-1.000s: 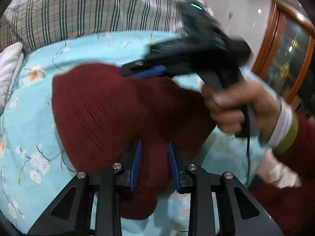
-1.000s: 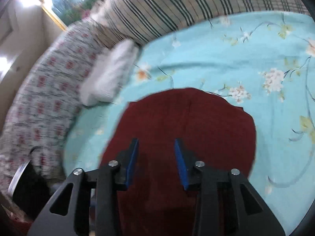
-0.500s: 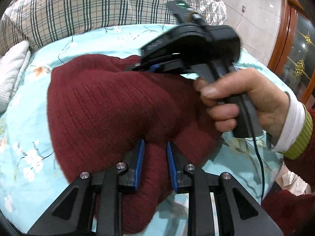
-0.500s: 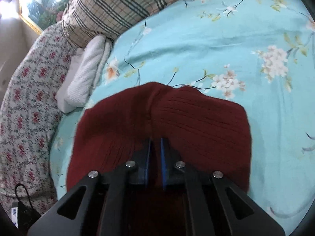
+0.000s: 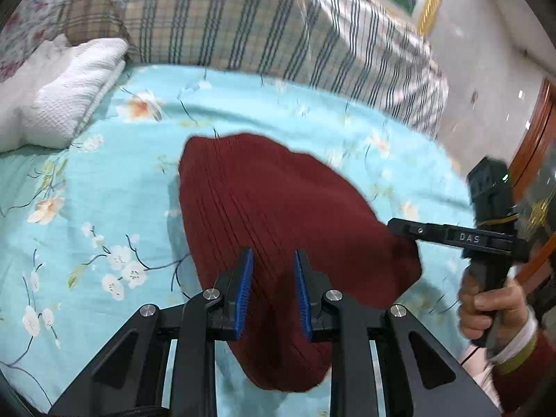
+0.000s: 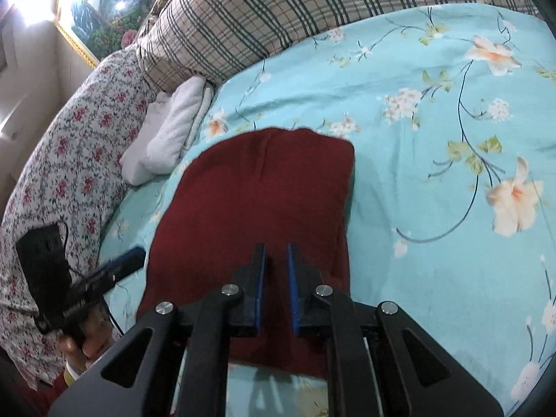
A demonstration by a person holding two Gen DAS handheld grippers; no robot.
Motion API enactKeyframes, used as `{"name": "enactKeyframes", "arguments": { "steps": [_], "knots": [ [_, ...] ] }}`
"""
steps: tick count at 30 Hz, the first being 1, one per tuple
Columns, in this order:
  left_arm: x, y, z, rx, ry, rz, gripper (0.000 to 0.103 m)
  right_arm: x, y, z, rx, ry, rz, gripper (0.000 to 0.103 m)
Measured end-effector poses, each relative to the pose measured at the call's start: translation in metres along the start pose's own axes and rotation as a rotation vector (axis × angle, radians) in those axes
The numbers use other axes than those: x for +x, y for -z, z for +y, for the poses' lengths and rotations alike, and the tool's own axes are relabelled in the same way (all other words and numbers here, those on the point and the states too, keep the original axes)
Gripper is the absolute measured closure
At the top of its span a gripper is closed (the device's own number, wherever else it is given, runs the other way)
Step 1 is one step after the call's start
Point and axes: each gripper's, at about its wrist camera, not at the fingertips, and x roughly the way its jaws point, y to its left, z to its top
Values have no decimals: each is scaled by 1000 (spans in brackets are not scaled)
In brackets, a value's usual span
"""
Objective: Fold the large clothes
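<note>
A dark red knit sweater (image 5: 278, 201) lies folded on the light blue floral bedsheet (image 5: 104, 208), its near edge raised. My left gripper (image 5: 272, 267) is shut on that near edge, with fabric bunched between the blue pads. In the right wrist view the sweater (image 6: 250, 191) runs between the pads of my right gripper (image 6: 275, 260); these jaws are narrow, are just opening, and still press the cloth. The left wrist view shows the right gripper (image 5: 396, 226) pinching the sweater's right corner, a hand on its handle. The left gripper (image 6: 132, 257) shows at the sweater's left side.
A large plaid pillow (image 5: 278, 27) lies across the back of the bed, with a folded white towel (image 5: 59, 97) beside it. A floral quilt (image 6: 69, 156) runs along the left. A wooden door frame (image 5: 535, 139) and a framed picture (image 6: 100, 3) stand beyond the bed.
The right gripper closed on the sweater and moved from above its middle to its right corner. Both grippers pulled back and apart, and the sweater's near edge now hangs raised between them.
</note>
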Motion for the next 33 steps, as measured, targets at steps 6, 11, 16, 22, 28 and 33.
{"name": "enactKeyframes", "arguments": {
  "steps": [6,11,16,22,28,33],
  "knots": [
    [20,13,-27,134,-131,24,79,23,10,-21,41,81,32,91],
    [13,11,-20,84,-109,20,78,8,9,-12,46,96,15,90],
    [-14,14,-18,1,-75,0,78,-21,15,25,-43,15,-37,87],
    [-5,26,-22,-10,-142,47,77,13,40,19,-38,108,109,87],
    [-3,28,-29,13,-183,39,76,8,45,14,-4,83,87,87],
    [-5,26,-29,-8,-202,56,76,3,49,16,-2,87,79,87]
  ]
}}
